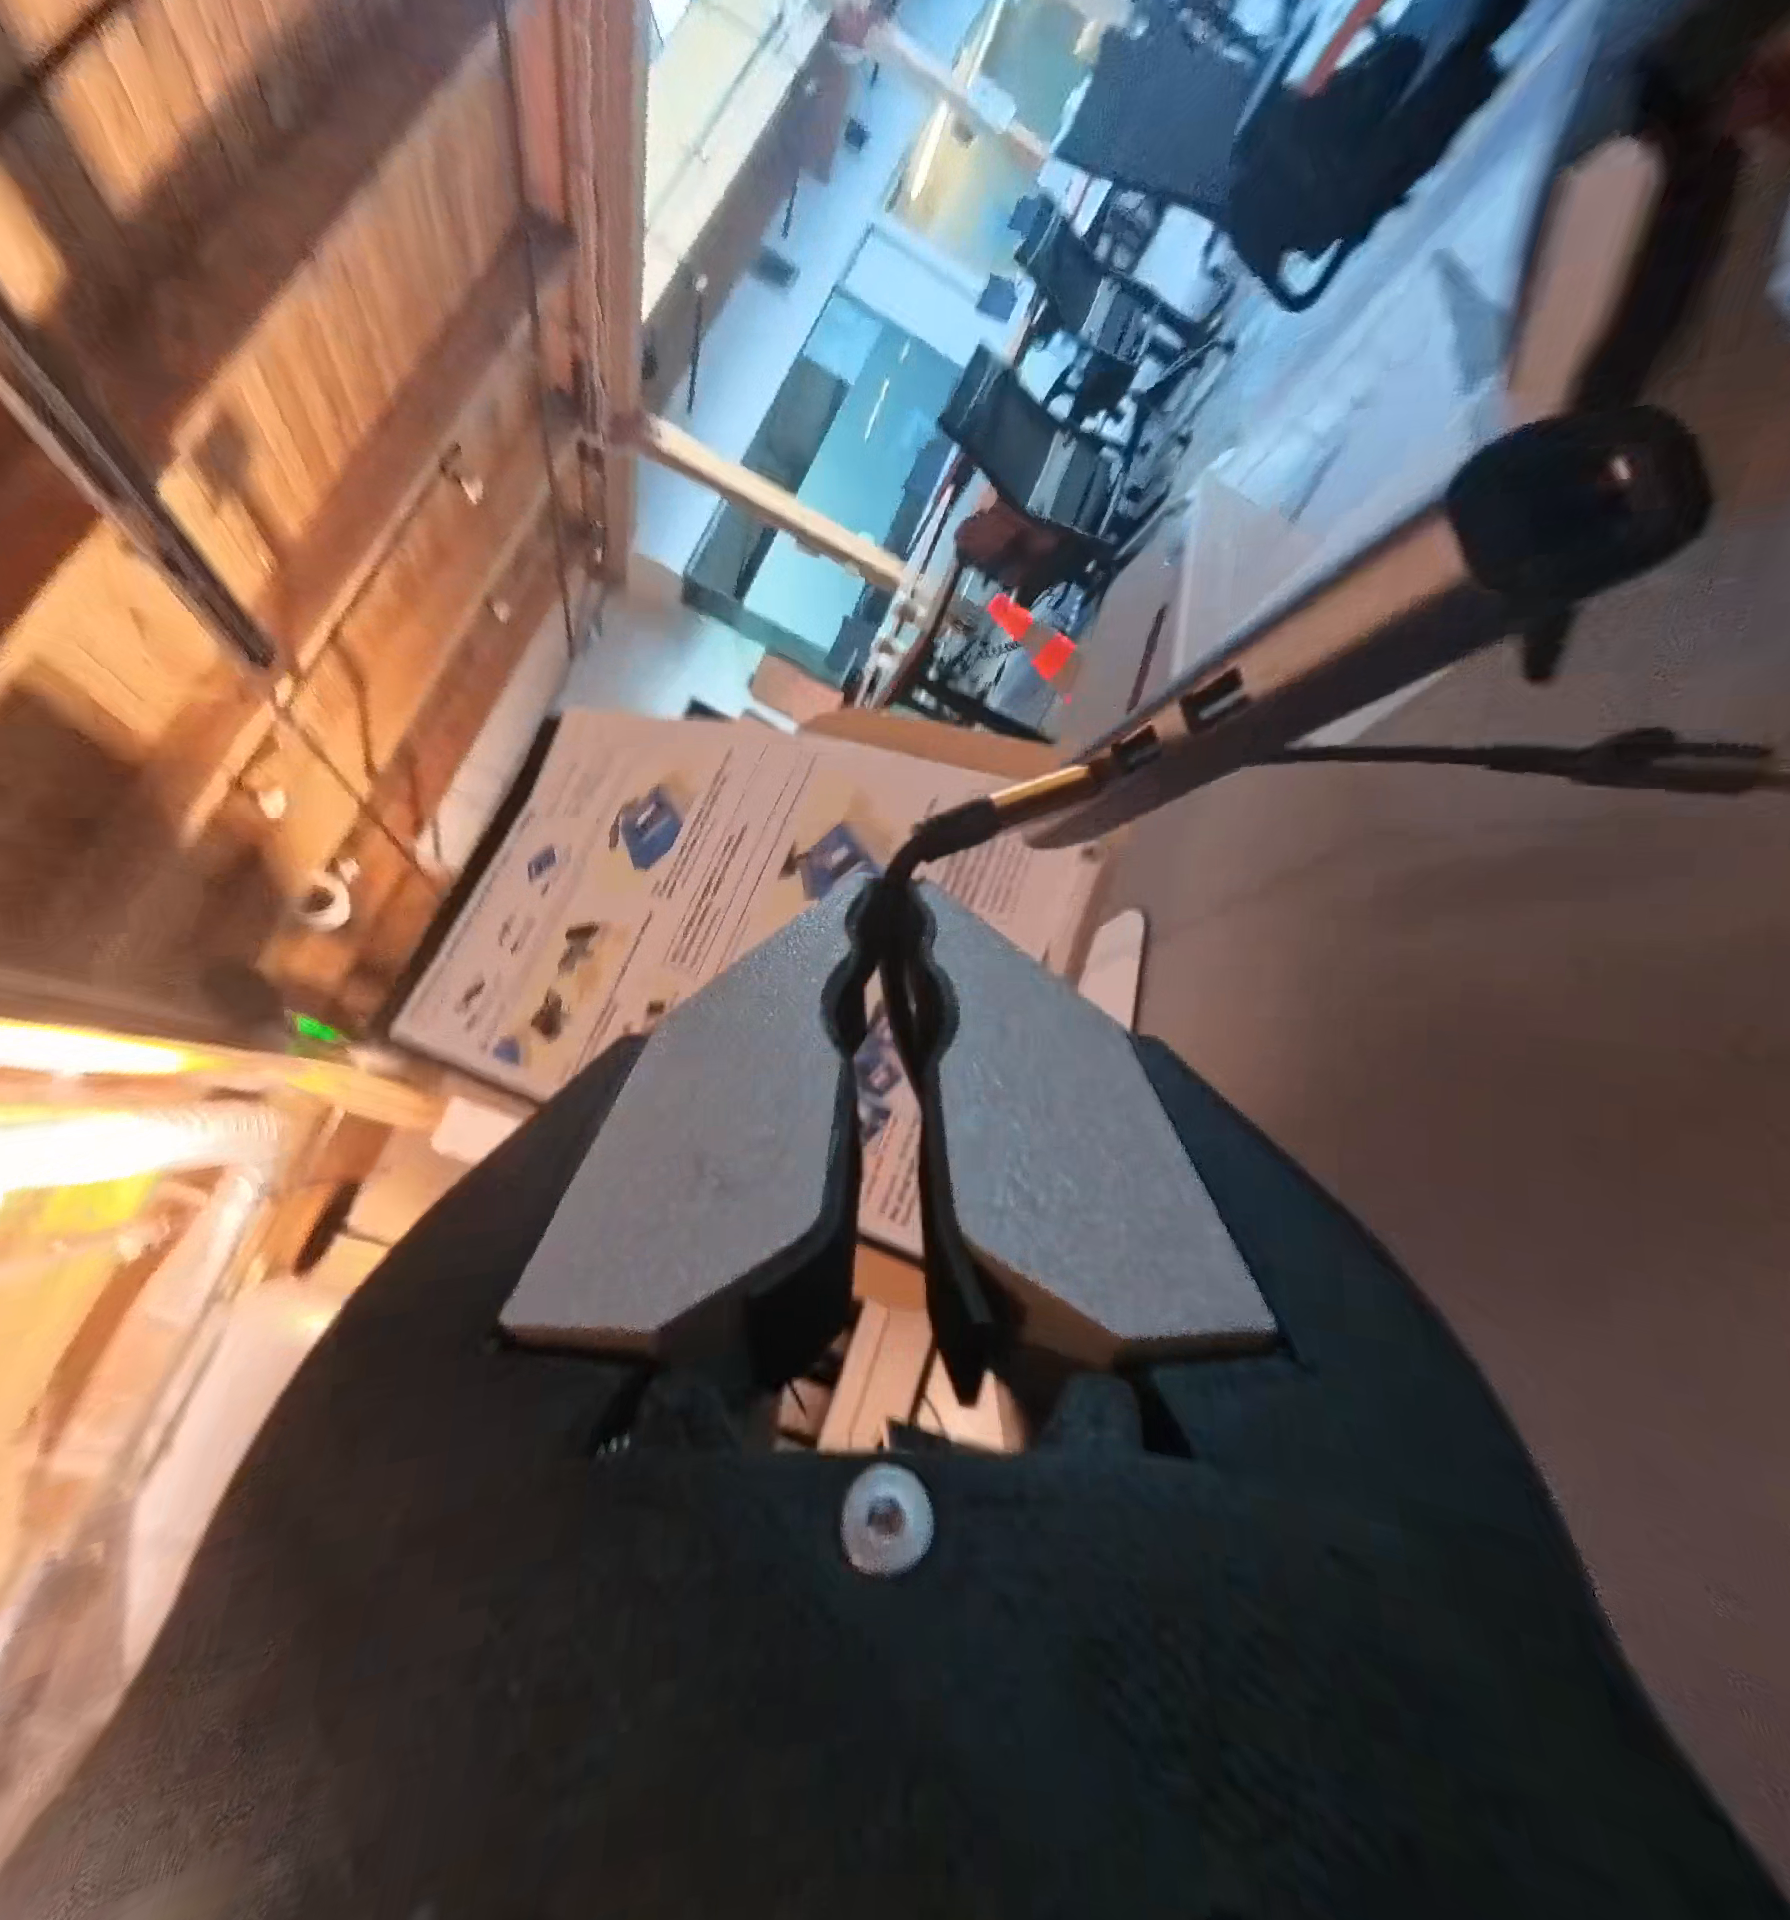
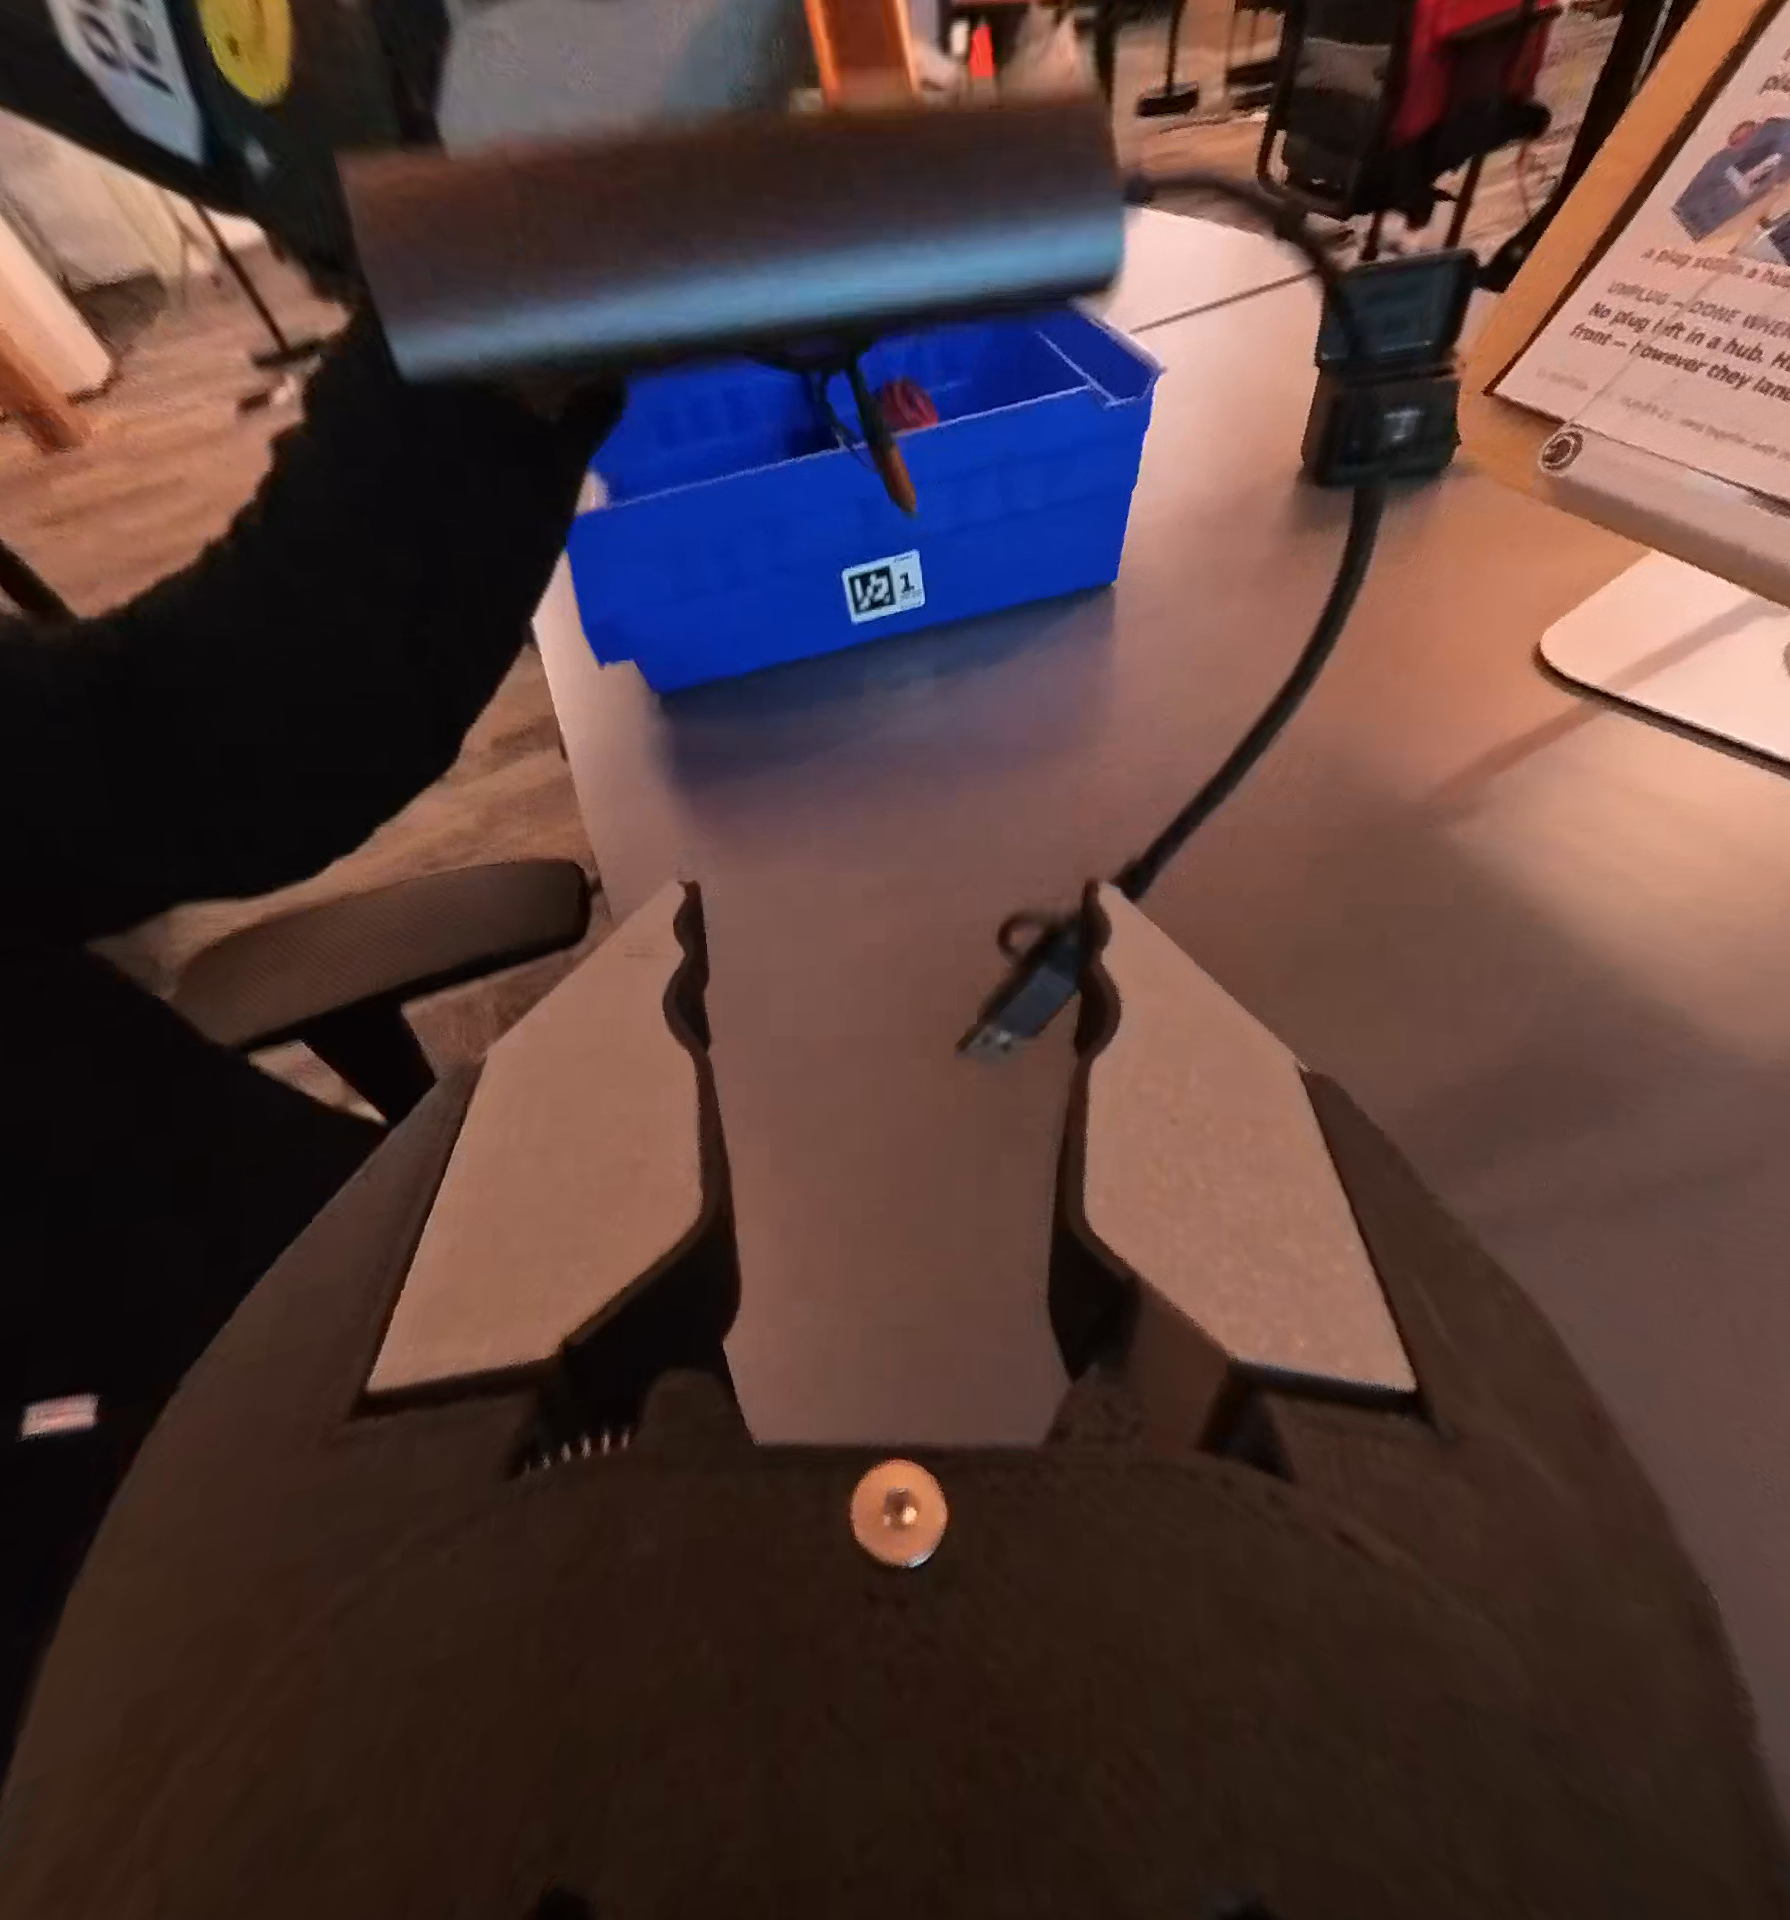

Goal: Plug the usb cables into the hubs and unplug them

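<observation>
My right gripper (image 2: 896, 935) stands spread over the table (image 2: 1286, 1195); the loose USB plug (image 2: 1021, 1003) lies at two o'clock, beside its right finger, long axis pointing toward seven. My left gripper (image 1: 886, 914) pinches a thin black cable (image 1: 896, 997), probably the hub's (image 1: 1317, 649).

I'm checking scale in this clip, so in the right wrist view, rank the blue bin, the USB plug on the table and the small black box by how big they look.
1. blue bin, clearly largest.
2. small black box.
3. USB plug, smallest, though it lies nearest the camera, so true sizes may differ more.

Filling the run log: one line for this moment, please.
left gripper: shut on cable | hub: lifted | right gripper: open, above USB plug
</observation>
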`<action>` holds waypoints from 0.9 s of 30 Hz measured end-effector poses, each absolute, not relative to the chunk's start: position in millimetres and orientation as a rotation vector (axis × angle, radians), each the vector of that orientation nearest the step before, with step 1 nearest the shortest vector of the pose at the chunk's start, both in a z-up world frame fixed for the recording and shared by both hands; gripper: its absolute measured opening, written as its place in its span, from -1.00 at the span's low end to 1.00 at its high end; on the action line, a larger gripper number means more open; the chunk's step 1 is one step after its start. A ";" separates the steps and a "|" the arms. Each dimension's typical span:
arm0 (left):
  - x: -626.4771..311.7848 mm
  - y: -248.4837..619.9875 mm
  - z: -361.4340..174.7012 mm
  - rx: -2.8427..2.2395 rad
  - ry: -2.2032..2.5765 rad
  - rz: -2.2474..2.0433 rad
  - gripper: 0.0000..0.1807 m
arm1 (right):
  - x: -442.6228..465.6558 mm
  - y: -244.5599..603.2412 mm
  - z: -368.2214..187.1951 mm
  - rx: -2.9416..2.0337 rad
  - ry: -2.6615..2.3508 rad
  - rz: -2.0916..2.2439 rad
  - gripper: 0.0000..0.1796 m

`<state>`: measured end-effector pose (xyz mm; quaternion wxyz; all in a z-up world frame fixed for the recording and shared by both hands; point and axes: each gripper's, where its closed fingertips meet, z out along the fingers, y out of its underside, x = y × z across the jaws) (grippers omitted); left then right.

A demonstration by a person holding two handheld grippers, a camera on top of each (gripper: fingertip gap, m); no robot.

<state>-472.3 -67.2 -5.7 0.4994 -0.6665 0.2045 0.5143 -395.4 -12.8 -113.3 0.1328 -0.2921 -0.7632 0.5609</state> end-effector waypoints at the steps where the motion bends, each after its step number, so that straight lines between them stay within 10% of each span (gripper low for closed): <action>1: -460.8 -59.8 -18.8 -1.597 0.577 1.223 -1.00 | -391.0 -9.7 -112.7 -0.806 -2.232 1.595 -0.26; 16: -408.8 -25.7 -95.2 -1.581 0.889 0.665 -1.00 | -379.3 -17.4 -119.9 -0.230 -2.737 1.385 -0.17; 22: -426.2 -20.8 -86.5 -1.572 0.760 0.636 -0.94 | -396.1 -48.8 -157.2 -0.244 -2.938 1.483 -0.72; 27: -479.9 -37.3 -87.3 -1.657 0.391 0.643 -0.74 | -428.7 -47.7 -158.0 -0.395 -2.727 1.643 -0.79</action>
